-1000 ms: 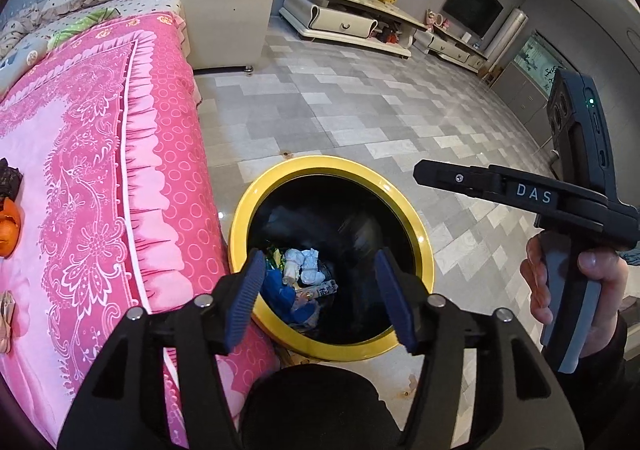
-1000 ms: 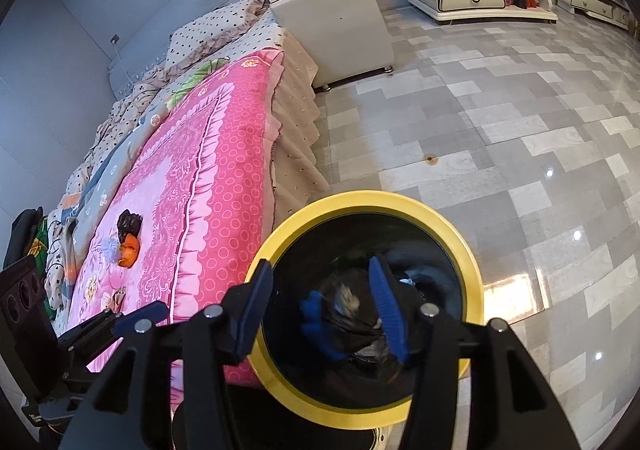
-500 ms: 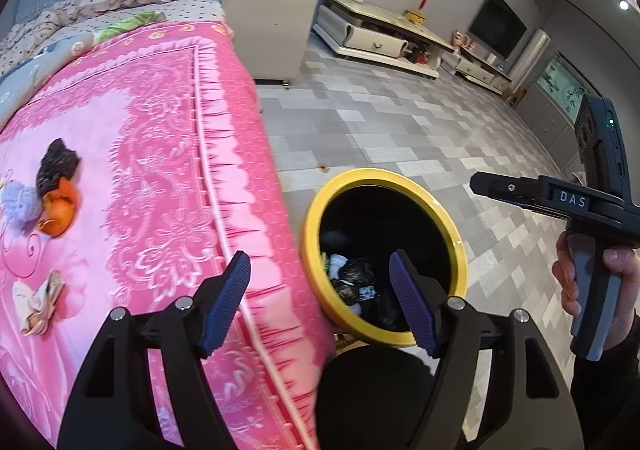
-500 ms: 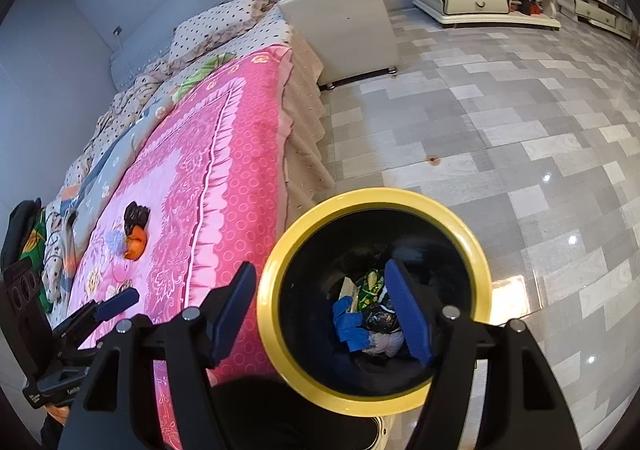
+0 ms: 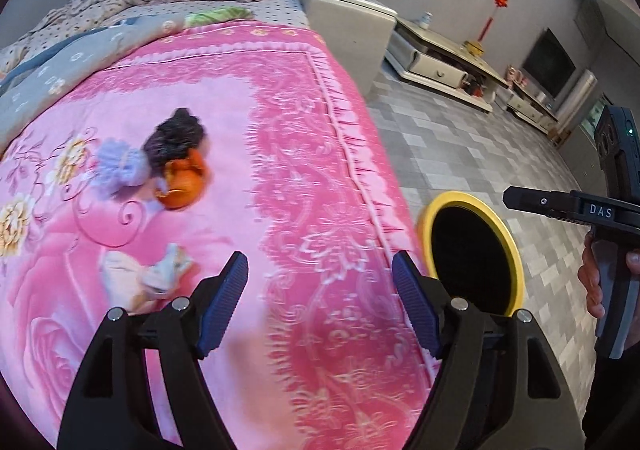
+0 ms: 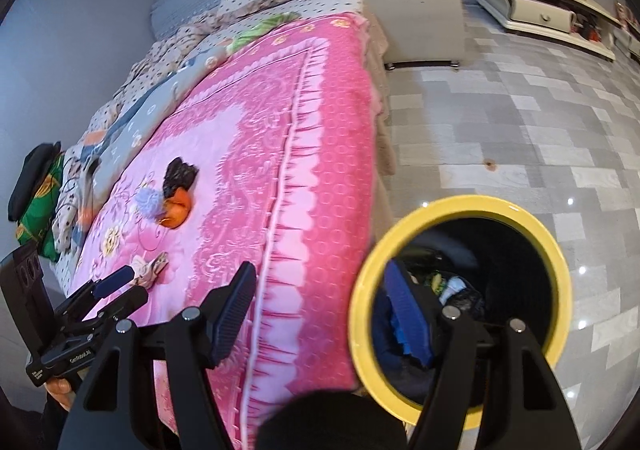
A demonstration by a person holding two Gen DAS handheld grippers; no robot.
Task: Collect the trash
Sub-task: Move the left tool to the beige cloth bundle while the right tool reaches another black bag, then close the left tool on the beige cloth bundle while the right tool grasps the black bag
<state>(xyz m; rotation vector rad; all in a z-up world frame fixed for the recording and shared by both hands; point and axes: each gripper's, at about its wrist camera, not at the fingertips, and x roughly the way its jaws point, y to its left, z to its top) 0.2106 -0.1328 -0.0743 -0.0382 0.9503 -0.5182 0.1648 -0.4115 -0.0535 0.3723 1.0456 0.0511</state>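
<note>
The yellow-rimmed bin stands on open tiled floor, close against the hanging edge of the pink blanket. Trash sits mid-blanket, clear of that edge: a black lump, an orange piece, a pale purple wad, and nearer, what may be crumpled tissue, blurred. The left gripper tilts down over the blanket, its jaws just widened, empty. The right gripper straddles blanket edge and bin, released, empty.
</note>
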